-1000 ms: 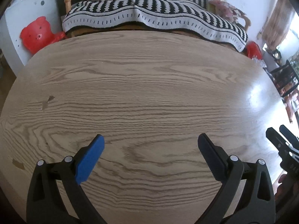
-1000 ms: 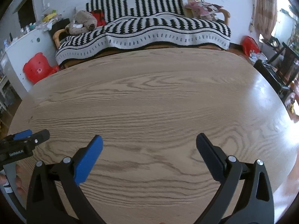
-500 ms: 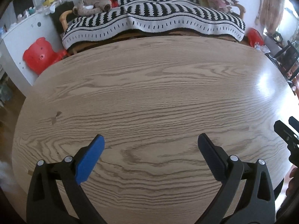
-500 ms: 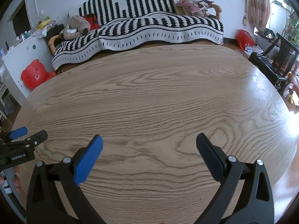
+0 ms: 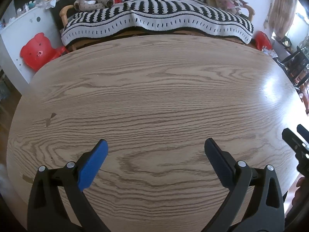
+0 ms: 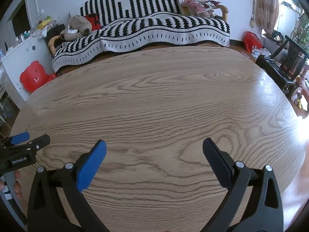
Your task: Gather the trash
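Observation:
My left gripper (image 5: 156,145) is open above the near part of a wooden table (image 5: 154,89), with nothing between its blue pads. My right gripper (image 6: 154,145) is open too, also empty, over the same table (image 6: 164,100). Each gripper shows at the edge of the other's view: the right one (image 5: 295,137) at the right edge of the left wrist view, the left one (image 6: 25,141) at the left edge of the right wrist view, held by a hand (image 6: 16,183). No trash shows on the tabletop. A small dark mark (image 5: 50,117) lies on the table's left side.
Beyond the table's far edge stands a sofa under a black-and-white striped blanket (image 6: 146,32) with a soft toy (image 6: 77,28) and a cushion (image 6: 199,3). A red bear-shaped stool (image 6: 33,76) and white cabinet (image 5: 17,32) are at left. Dark chairs (image 6: 285,65) stand at right.
Both views have pulled back and tilted up slightly, so more of the table's far edge and the sofa show. Both grippers stayed open and empty.

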A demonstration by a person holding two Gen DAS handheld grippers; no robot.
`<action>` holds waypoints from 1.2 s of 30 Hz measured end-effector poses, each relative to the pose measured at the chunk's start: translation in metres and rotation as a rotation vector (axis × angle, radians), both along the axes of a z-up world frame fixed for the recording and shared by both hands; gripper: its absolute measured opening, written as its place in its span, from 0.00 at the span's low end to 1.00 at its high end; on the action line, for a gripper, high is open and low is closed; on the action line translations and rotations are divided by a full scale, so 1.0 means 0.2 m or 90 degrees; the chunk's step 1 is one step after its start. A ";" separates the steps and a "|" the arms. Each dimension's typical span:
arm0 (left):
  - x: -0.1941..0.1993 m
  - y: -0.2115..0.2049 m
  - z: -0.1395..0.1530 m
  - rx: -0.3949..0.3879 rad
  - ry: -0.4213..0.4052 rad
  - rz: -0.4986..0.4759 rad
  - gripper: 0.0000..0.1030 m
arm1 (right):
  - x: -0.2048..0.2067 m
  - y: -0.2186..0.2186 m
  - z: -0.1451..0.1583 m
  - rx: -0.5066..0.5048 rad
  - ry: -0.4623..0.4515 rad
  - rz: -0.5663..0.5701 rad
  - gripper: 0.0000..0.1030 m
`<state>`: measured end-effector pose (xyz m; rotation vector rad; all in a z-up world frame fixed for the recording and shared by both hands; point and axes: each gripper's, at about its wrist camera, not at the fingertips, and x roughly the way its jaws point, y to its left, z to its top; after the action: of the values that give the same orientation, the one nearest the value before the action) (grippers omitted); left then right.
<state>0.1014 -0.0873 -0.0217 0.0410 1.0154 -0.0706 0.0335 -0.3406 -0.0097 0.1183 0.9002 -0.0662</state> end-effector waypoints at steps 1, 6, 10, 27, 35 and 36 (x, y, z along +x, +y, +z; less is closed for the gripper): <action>0.00 0.00 0.00 0.002 -0.002 0.003 0.94 | 0.00 0.00 0.00 -0.001 0.001 0.000 0.93; 0.00 -0.01 0.00 0.019 -0.010 0.002 0.94 | 0.00 0.00 0.00 -0.002 0.002 -0.002 0.93; 0.01 0.00 -0.01 0.014 -0.007 0.000 0.94 | 0.01 -0.01 -0.01 -0.003 0.004 -0.005 0.93; -0.01 0.00 -0.01 0.009 -0.007 0.003 0.94 | 0.01 0.02 -0.03 -0.005 0.010 0.000 0.93; -0.01 0.00 -0.03 0.014 -0.009 0.001 0.94 | 0.00 0.04 -0.05 -0.011 0.015 0.003 0.93; -0.01 0.00 -0.03 0.015 -0.010 0.002 0.94 | 0.00 0.04 -0.05 -0.013 0.016 0.003 0.93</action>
<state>0.1000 -0.0867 -0.0275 0.0615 1.0007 -0.0562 0.0340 -0.3327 -0.0205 0.0968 0.9252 -0.0718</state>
